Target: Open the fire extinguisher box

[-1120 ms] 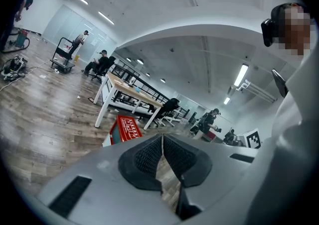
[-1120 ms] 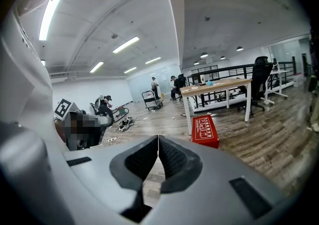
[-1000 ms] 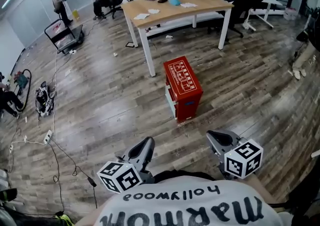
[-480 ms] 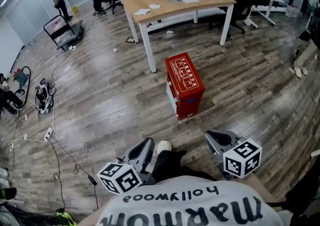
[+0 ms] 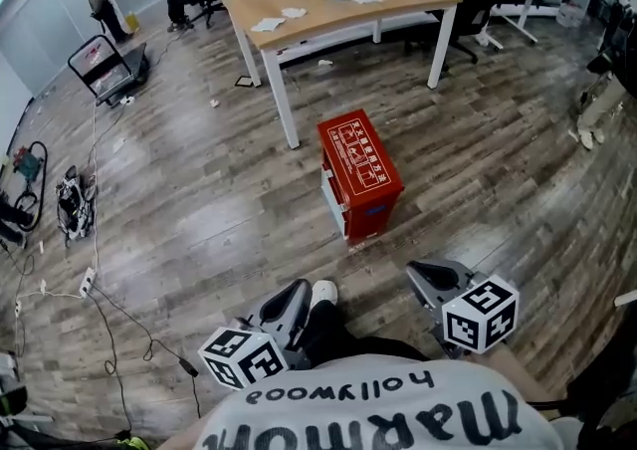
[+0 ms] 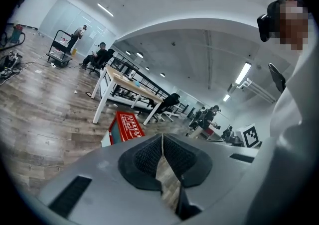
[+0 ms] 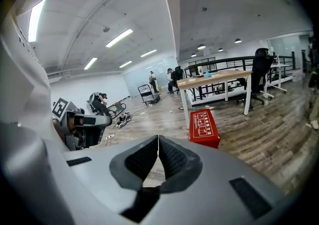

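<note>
Fire extinguisher box [image 5: 360, 177] stands shut on floor [image 5: 199, 209].

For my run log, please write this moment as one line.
fire extinguisher box: on floor, untouched | left claw: shut, empty | right claw: shut, empty

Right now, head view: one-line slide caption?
Left hand-held gripper and right hand-held gripper, both shut and empty, face the red fire extinguisher box on the wood floor by a table.
</note>
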